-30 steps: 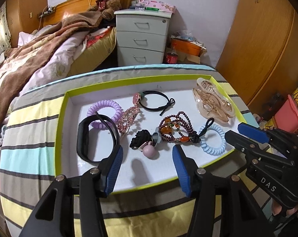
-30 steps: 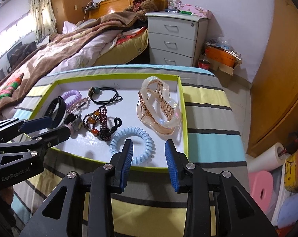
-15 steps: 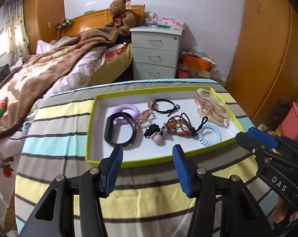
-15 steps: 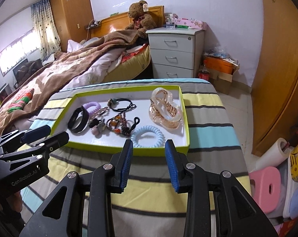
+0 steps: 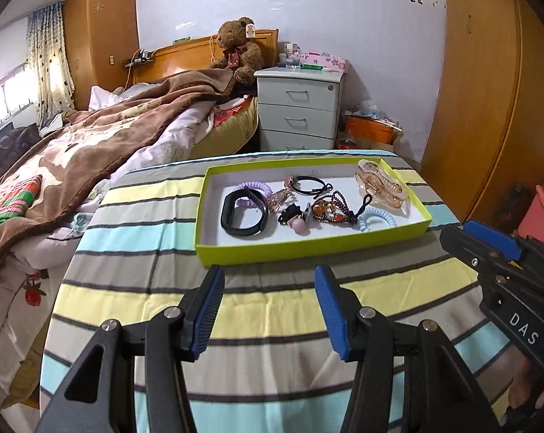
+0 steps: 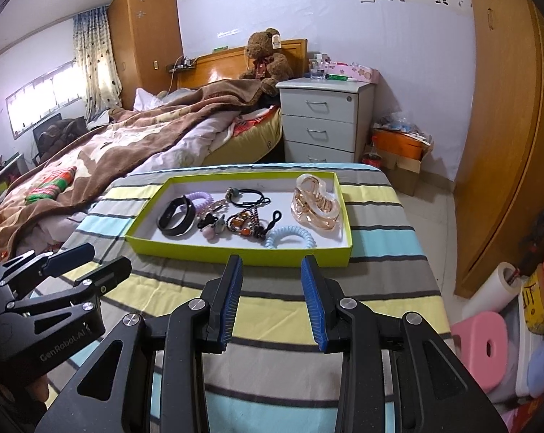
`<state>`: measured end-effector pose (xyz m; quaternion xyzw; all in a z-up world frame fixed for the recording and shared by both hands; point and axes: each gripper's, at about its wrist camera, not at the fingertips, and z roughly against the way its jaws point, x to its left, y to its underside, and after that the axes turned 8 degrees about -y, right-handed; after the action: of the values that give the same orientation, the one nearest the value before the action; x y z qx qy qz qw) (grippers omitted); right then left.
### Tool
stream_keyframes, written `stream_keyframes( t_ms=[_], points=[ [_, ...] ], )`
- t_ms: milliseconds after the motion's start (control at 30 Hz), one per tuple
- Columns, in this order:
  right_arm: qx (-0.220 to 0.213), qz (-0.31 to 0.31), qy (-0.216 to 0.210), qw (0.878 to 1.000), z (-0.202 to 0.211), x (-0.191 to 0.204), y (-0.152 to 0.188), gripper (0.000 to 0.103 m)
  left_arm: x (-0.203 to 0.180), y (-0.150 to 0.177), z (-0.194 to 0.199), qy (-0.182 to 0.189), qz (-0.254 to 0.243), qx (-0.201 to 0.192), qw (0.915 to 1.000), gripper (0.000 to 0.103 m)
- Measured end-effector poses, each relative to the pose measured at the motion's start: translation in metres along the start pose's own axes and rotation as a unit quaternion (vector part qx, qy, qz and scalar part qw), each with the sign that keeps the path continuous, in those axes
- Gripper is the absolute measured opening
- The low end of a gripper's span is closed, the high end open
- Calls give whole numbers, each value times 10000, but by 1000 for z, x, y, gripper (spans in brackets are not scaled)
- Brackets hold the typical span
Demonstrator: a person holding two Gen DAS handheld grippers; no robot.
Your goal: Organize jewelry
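A lime-green tray with a white floor sits on the striped table. In it lie a black band, a purple coil tie, a black hair tie, a beaded bracelet, a light blue coil tie and a clear amber claw clip. My left gripper hangs open over the cloth, short of the tray's near wall, holding nothing. My right gripper is also open and empty, back from the tray.
The striped tablecloth covers the table. A bed with a brown blanket lies to the left, a grey drawer unit behind, a wooden wardrobe on the right. Pink stools stand on the floor at right.
Both grippers have drawn back and risen away from the tray, which now looks smaller and farther. Their jaws kept the same gap. The jewelry has not moved.
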<state>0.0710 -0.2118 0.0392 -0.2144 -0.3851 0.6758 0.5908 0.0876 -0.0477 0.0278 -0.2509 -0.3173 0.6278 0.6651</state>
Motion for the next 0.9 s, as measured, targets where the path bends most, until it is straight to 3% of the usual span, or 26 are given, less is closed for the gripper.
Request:
stream_keyframes(
  t_ms=[900],
  points=[
    [-154, 72, 78, 9998, 17, 19, 16, 35, 8, 20, 20, -104, 147, -150, 9997, 54]
  ],
)
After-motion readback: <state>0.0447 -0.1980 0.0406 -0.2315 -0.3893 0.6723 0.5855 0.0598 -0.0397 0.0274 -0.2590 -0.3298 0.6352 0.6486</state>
